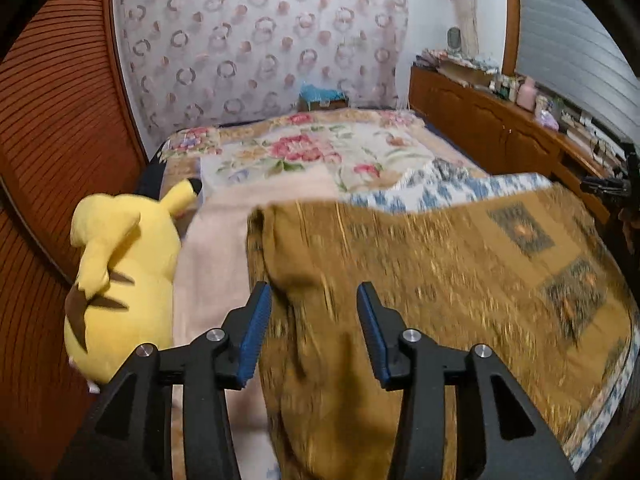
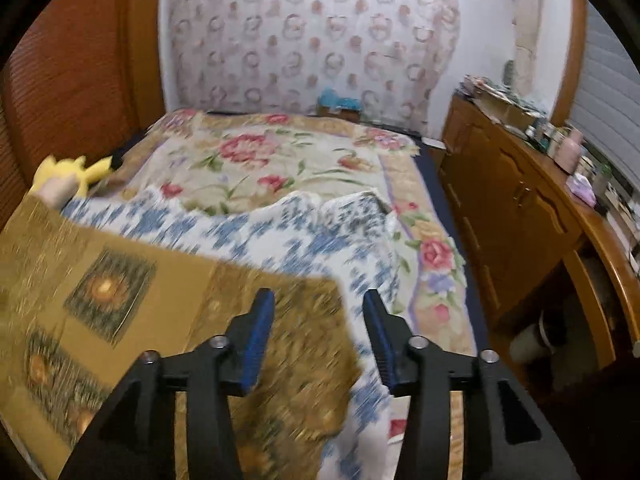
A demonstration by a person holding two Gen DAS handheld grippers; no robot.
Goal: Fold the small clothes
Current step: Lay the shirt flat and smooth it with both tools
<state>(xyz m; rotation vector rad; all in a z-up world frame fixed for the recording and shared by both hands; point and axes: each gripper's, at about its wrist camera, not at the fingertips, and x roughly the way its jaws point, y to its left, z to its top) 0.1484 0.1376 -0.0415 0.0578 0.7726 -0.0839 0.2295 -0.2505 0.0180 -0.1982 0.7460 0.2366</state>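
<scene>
both hand-held grippers, left hand-held gripper [image 1: 314, 294] and right hand-held gripper [image 2: 319, 300], gape open above the mustard patterned cloth [image 1: 440, 280] (blurred) on the bed [image 2: 280, 152], gripping nothing.

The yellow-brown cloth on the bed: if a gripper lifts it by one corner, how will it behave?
The yellow-brown cloth probably flops and hangs, since it already lies in soft folds. It looks thin, so likely light. Its smooth woven face may slip from the pads.

Mustard patterned cloth [image 1: 420, 280], yellow plush toy [image 1: 120, 272]

both wrist views angled down, close over shared bed [image 1: 304, 152]
</scene>
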